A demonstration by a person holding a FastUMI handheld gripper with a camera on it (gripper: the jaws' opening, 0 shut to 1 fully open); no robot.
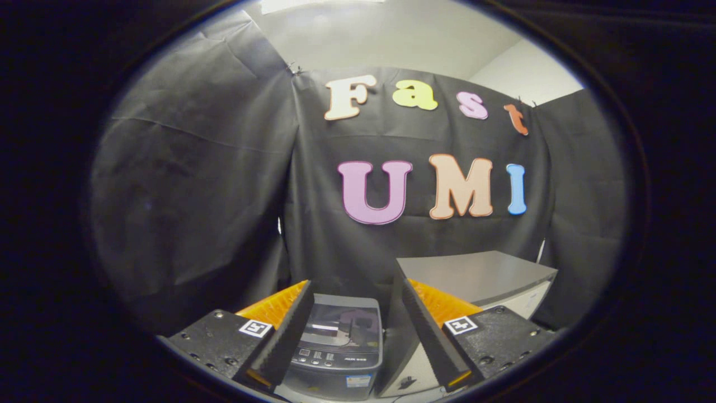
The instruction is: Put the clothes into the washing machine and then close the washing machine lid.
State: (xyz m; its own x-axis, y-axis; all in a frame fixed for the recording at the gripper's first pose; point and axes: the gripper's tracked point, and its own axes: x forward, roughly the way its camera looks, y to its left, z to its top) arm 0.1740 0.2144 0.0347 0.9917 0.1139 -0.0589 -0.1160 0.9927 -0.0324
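Nearest are the gripper's (351,322) two fingers, spread wide apart with nothing held between them. Seen in the gap just ahead of them stands a small grey top-loading washing machine (338,358); its dark glossy lid (342,327) lies down flat over the tub, so the contents cannot be told, and a row of buttons runs along its front panel. Just beside it, behind the right finger, stands a taller grey cabinet (481,277) with a flat top. Black cloth (190,196) hangs beyond as the booth's wall.

Dim booth, light from above, glare on washing machine lid (342,324), fisheye-curved edges.
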